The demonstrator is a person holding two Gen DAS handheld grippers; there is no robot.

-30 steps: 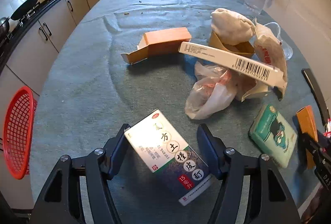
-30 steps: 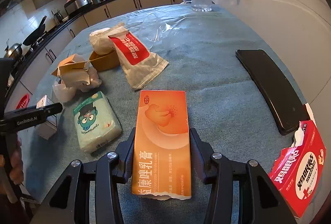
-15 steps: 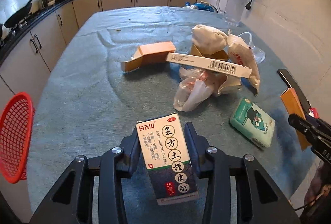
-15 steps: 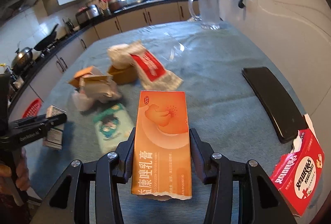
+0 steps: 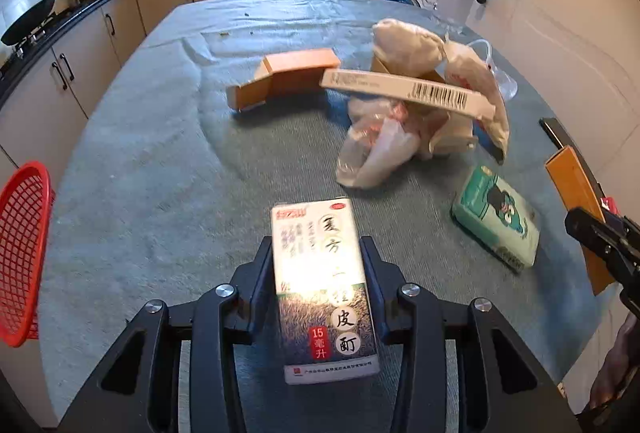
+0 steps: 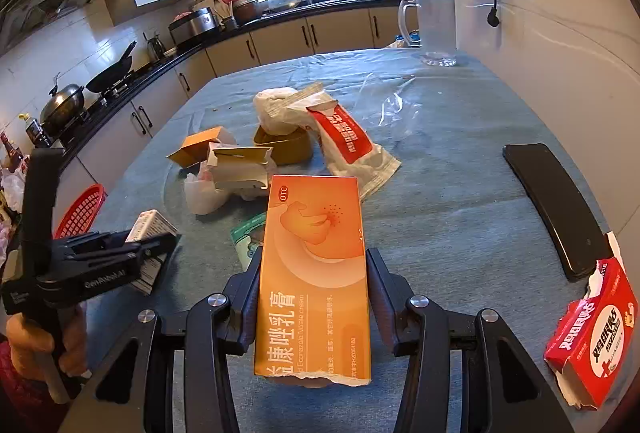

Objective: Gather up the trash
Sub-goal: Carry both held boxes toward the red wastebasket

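Above the cloth-covered table (image 5: 152, 161), both grippers are loaded. Left gripper (image 5: 320, 269) is clenched across the long sides of a white medicine box (image 5: 322, 285); right gripper (image 6: 314, 281) likewise clamps an orange cream box (image 6: 314, 273), torn at its near end. Both cartons appear light, probably empty, and crushable: grip mid-length, gently. Red basket (image 5: 20, 245) sits at the table's left edge.

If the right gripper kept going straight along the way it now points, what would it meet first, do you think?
Probably the red and white snack wrapper just past the orange cream box held by the right gripper, though depth is unclear and height could carry it over.
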